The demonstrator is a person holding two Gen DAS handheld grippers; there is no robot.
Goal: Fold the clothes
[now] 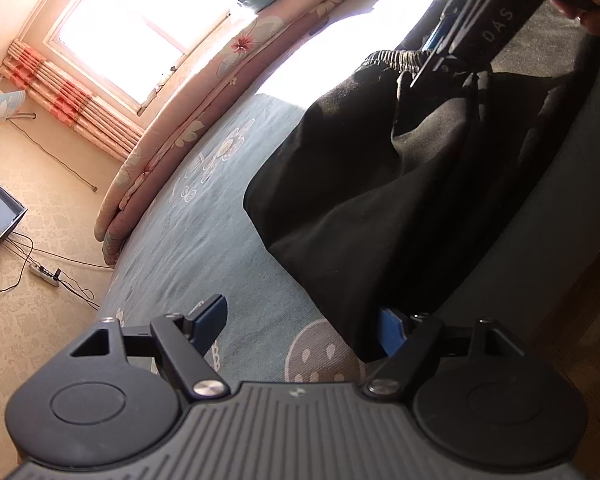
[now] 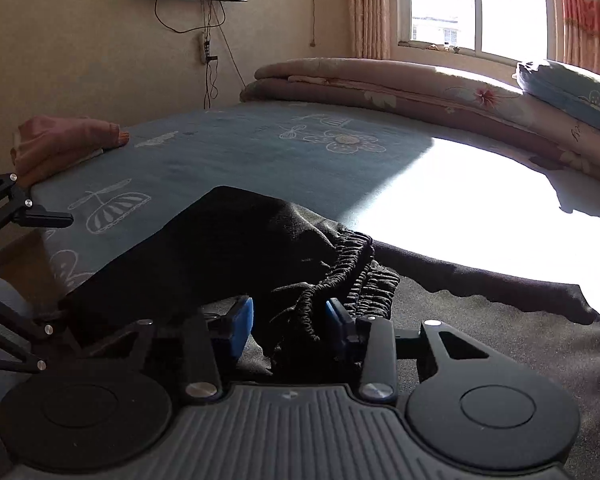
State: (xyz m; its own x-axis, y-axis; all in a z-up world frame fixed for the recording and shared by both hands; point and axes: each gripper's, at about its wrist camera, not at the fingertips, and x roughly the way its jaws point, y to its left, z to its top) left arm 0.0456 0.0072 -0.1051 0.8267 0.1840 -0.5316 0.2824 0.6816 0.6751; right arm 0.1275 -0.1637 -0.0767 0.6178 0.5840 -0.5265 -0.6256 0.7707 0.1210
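Left gripper [image 1: 300, 328] nearest the lens: jaws spread wide. Its left pad stands free over the blue sheet [image 1: 204, 224]; its right pad sits against, partly behind, the near end of the black trousers [image 1: 380, 208]. Nothing pinched here as far as the left wrist view shows. Judged as a stance for taking or having let go the near end; one moment fits either.

The trousers lie on the sheet near the bed's front edge, partly bunched, cloth heaped over itself in the middle. Long axis runs from the left gripper away to the elastic waistband [image 2: 340, 272], so the waist end points toward the right gripper [image 2: 290, 322].

Right gripper, own view: jaws part-closed, one blue pad on each side of the gathered waistband, which hangs in folds between them. Whether the pads press the cloth cannot be told; a gap shows beside the left pad. A tool at each end suits stretching the garment along its length or bringing one end over the other.

Further right, dark cloth [image 2: 520, 320] spreads flat into the sunlit patch. Folded quilt [image 2: 380, 80] along the far side; pink garment [image 2: 60, 144] at the far left corner.
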